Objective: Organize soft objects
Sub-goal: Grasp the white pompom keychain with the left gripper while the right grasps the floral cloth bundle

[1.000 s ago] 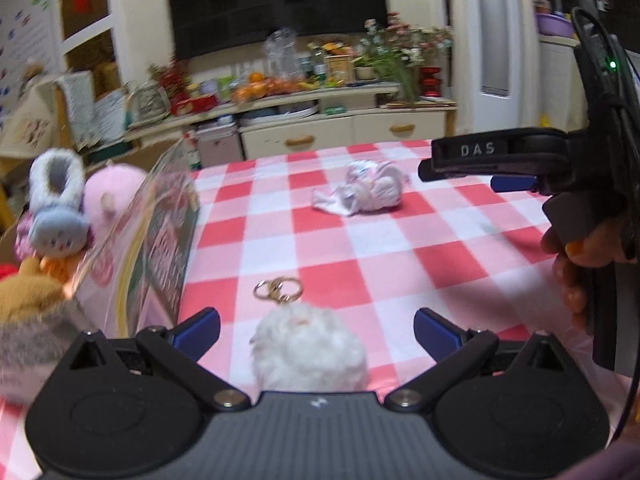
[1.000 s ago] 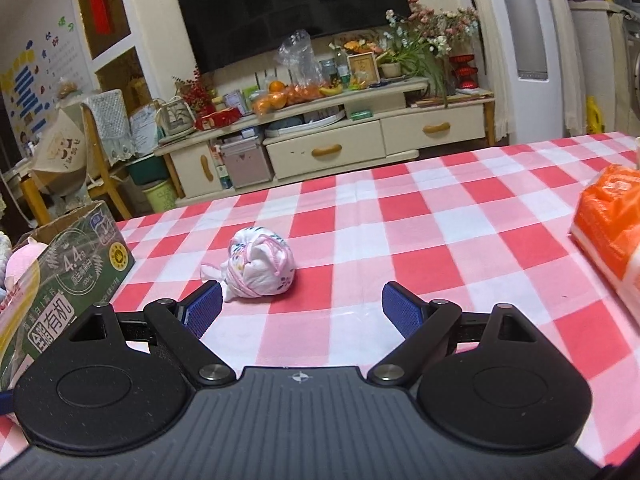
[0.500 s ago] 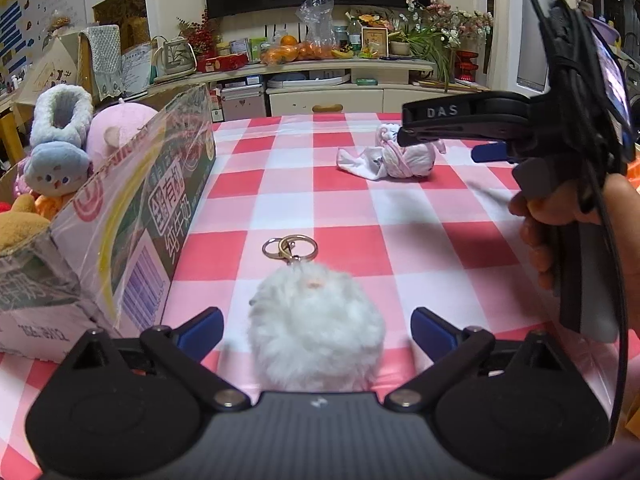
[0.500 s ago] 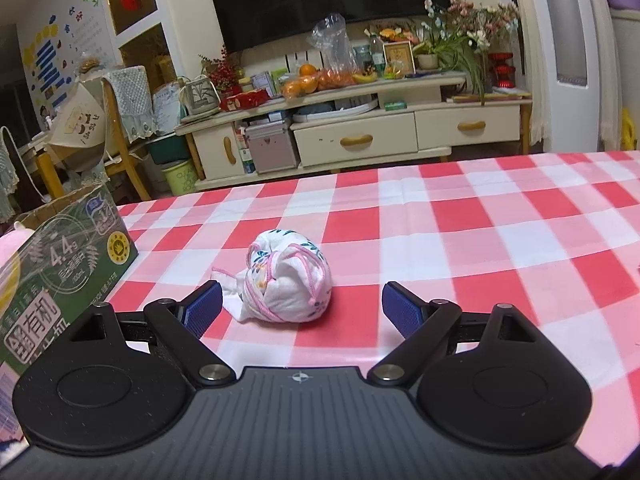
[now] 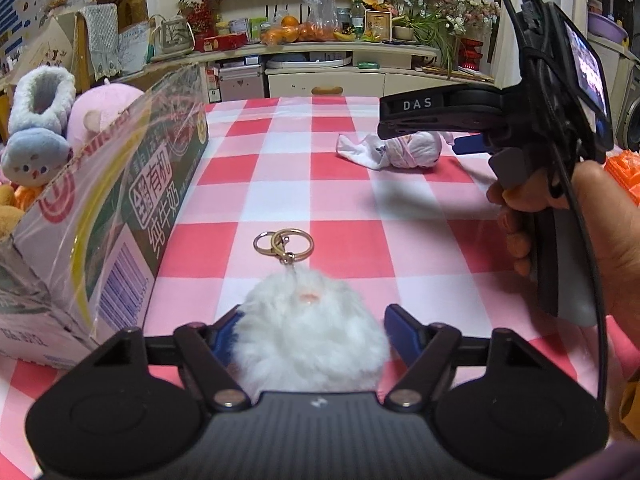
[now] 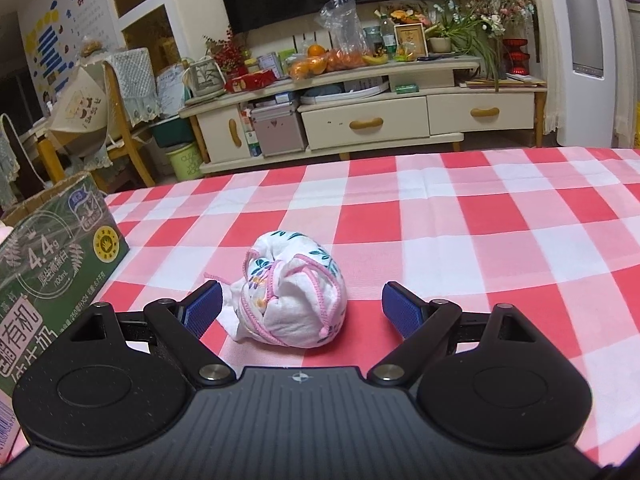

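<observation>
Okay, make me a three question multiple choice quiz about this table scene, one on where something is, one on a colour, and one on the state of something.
1. Where does the cardboard box stand, seen from the left wrist camera?
A. At the left edge of the table
B. At the far right
C. On the floor

2. What colour is the fluffy pompom keychain?
A. Black
B. White
C. Green

3. How does the right gripper stand to the cloth bundle?
A. Clamped tight on it
B. Open, with the bundle between its fingers
C. Pointing away from it

Answers:
1 A: the box fills the left side, on the checked tablecloth.
2 B: its fur is white, with metal rings at the far end.
3 B: both blue pads stand clear of the bundle's sides.
</observation>
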`<state>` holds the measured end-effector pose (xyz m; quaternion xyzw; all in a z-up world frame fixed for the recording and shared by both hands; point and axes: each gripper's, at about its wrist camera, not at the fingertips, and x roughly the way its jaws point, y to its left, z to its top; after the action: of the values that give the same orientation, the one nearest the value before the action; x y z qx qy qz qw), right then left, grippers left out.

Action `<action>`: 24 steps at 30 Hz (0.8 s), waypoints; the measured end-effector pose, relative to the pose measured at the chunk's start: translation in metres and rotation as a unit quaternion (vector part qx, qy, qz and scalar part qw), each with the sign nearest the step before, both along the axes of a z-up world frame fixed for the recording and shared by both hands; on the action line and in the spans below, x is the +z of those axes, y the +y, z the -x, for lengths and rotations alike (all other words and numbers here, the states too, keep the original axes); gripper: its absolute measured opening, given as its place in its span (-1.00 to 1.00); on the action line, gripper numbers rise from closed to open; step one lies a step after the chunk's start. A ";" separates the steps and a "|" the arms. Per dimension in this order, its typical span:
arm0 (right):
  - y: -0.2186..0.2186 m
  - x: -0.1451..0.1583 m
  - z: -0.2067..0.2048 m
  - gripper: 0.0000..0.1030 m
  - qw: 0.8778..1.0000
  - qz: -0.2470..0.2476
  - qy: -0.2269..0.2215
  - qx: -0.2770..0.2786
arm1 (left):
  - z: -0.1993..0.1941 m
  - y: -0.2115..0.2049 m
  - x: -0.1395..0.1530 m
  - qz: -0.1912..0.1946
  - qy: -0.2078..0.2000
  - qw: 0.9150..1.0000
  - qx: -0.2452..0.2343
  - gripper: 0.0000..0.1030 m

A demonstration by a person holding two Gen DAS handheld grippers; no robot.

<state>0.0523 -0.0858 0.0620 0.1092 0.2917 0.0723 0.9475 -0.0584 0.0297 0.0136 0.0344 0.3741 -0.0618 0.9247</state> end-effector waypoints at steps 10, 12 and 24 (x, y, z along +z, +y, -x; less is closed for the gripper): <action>0.005 -0.010 -0.013 0.53 1.000 0.004 -0.002 0.000 | -0.008 0.001 0.005 0.011 0.003 1.000 0.006 0.02; 0.007 -0.011 -0.015 0.45 1.000 0.002 -0.002 0.003 | -0.011 0.003 0.005 0.018 0.005 1.000 0.007 -0.02; 0.008 -0.012 -0.009 0.41 1.000 0.010 -0.005 -0.011 | -0.023 0.007 0.009 0.045 0.013 0.999 0.007 -0.10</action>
<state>0.0617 -0.0776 0.0504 0.1024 0.2867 0.0599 0.9506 -0.0351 0.0367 0.0228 -0.0110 0.3836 -0.0729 0.9206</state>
